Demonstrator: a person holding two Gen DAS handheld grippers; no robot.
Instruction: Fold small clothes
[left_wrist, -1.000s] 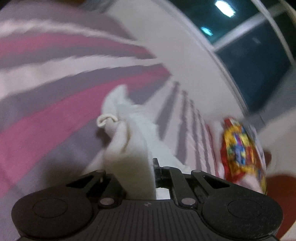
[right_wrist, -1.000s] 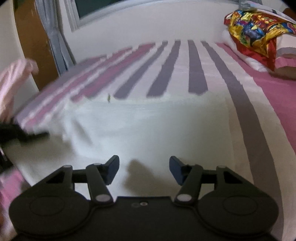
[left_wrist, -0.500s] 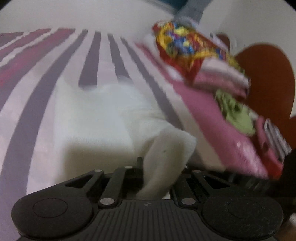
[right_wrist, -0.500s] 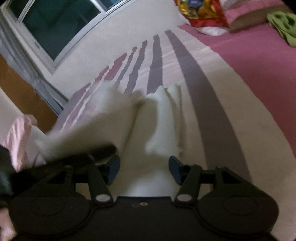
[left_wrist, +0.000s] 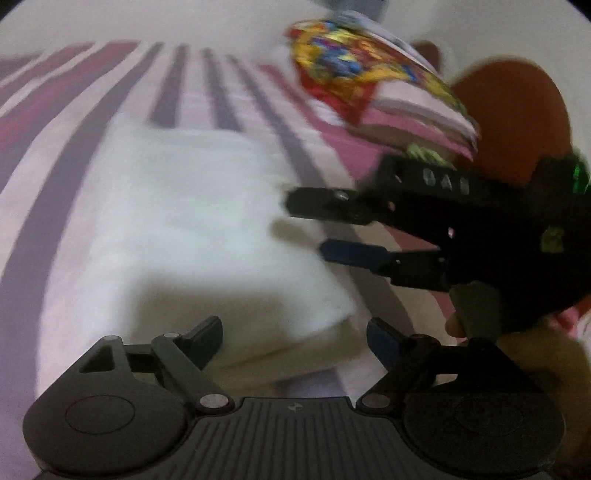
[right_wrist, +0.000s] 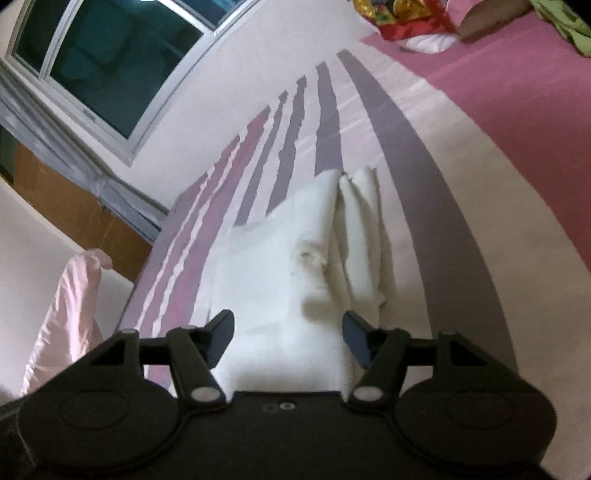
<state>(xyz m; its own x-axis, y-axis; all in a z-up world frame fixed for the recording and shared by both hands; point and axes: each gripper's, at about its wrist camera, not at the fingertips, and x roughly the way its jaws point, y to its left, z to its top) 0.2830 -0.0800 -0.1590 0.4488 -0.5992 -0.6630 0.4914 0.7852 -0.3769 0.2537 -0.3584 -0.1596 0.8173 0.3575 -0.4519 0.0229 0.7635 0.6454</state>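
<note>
Now the cloth is let go

Left gripper (left_wrist: 294, 334), clenched on a white flap a second ago, is opening its jaws with nothing pinched. Right gripper (right_wrist: 288, 334) is opening too, cloth (right_wrist: 280, 266) between its jaws, unpressed. Folded, the cloth lies on the bed (right_wrist: 461, 177); likely one fold is done.

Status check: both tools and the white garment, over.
Left tool opening, nothing gripped. Right tool opening, straddling white garment, pads off it. Garment folded on striped bedspread. Nothing in the way.
</note>
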